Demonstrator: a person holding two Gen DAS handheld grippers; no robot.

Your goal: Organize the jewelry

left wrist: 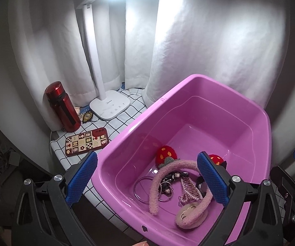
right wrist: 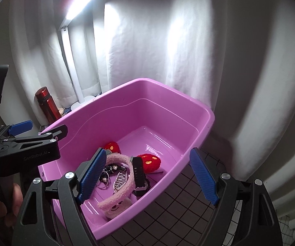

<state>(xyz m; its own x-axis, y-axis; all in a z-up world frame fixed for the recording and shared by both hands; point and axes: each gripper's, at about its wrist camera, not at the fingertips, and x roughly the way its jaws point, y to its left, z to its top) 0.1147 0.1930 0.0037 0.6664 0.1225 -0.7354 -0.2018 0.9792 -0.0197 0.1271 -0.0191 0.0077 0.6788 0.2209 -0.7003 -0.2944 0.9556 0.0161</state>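
I see a white desk lamp (left wrist: 110,106) lit on the checked tablecloth (left wrist: 127,112). Left of its base stands a red bottle (left wrist: 63,107); in front of the base lies a patterned phone (left wrist: 87,141). White curtains (left wrist: 209,41) hang behind the lamp.

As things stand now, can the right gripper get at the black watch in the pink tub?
Probably yes. The right gripper is open above the pink tub, which has no lid, and the black watch lies uncovered beside the fluffy pink headband, with nothing on top.
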